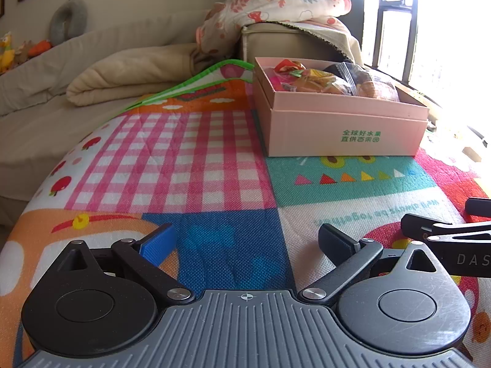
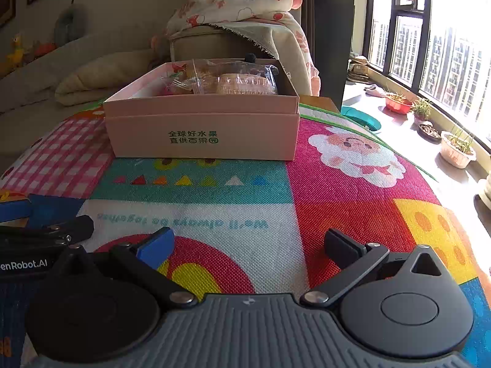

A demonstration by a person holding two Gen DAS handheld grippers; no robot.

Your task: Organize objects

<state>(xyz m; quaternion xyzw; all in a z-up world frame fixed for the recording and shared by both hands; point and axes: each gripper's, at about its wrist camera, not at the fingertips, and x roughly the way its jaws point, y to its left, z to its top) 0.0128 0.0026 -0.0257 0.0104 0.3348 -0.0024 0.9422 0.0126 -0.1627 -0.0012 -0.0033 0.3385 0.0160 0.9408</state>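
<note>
Box: a pink cardboard box [image 2: 202, 132] with green print on its front sits in the middle of the right wrist view and in the upper right of the left wrist view, standing on the play mat, open at the top, its lower half wrapped by what looks like its own lid.
Contents: snack packets [image 2: 221, 79] in clear crinkly wrap fill it to the rim; in the left wrist view they [image 1: 331, 81] heap slightly above the edge.
Handling, box: probably light and fairly stiff, though thin card walls would bow under a hard pinch; the top rim of a side wall, or the two short ends with one tool each, looks the safest hold.
Handling, packets: judged light, slippery and easily crushed; best taken by a sealed edge, gently.
Left hand-held gripper [image 1: 245, 242]: fingers spread wide, nothing between them, low over the mat at the bottom of its frame, well short of the box.
Right hand-held gripper [image 2: 248, 245]: likewise spread and empty, low at the bottom of its frame, just beside the left one.
Surface: a woven play mat [image 2: 353, 202] in bright patches, flat and slightly textured, so the box should slide little.
Room: a beige sofa [image 1: 61, 70] with a folded blanket at the left, floral bedding [image 1: 276, 9] heaped in the upper middle, a bright window [image 2: 429, 46] with potted plants [image 2: 457, 150] along its sill at the right.
</note>
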